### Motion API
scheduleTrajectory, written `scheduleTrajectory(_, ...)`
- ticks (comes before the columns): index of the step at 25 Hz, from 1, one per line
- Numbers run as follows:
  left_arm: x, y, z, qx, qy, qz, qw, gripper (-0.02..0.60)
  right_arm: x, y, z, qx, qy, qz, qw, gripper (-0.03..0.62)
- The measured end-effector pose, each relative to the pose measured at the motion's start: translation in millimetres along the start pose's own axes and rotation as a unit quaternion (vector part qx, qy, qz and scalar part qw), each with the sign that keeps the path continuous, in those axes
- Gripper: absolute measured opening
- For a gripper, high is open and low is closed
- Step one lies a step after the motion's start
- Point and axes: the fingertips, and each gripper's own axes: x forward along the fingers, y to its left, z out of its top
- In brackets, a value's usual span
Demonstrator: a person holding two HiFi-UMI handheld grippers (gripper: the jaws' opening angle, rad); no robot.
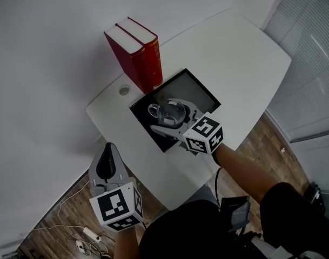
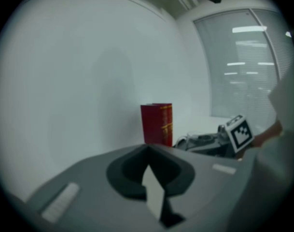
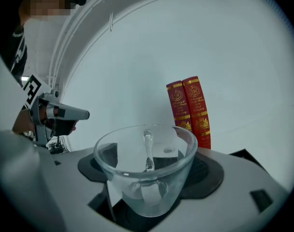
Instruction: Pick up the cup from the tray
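A clear glass cup [image 1: 164, 111] with a handle sits over the black tray [image 1: 199, 90] on the white table. My right gripper [image 1: 169, 115] reaches in from the front right, one jaw on each side of the cup. In the right gripper view the cup [image 3: 137, 187] fills the gap of my right gripper [image 3: 151, 170], and both dark pads [image 3: 207, 170] press against its wall. I cannot tell whether the cup's base still touches the tray. My left gripper [image 1: 107, 151] hangs shut and empty off the table's front left corner; in its own view, the left gripper [image 2: 149, 164] shows its jaws together.
Two red books [image 1: 137, 53] stand upright just behind the tray's far corner. A round hole [image 1: 124, 90] lies in the table [image 1: 234, 53] left of the tray. Cables and a power strip [image 1: 88, 233] lie on the wooden floor. Window blinds [image 1: 310, 63] run along the right.
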Motion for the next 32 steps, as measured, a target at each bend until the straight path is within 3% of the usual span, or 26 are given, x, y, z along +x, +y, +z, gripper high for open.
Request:
scheduleTrajectory(17, -16.1, -11.3, 38.0, 0.001, -0.063, -0.039, 0.9972, 0.003, -54.4, 61.1, 151.7, -0.037, -0.112, -0.014, 0.993, 0.423)
scheduleTrajectory(32, -52.8, -20.1, 56.9, -0.012, -0.105, -0.081, 0.9911, 0.005, -124.9, 104.8, 207.1, -0.043, -0.174, -0.056, 0.982, 0.423)
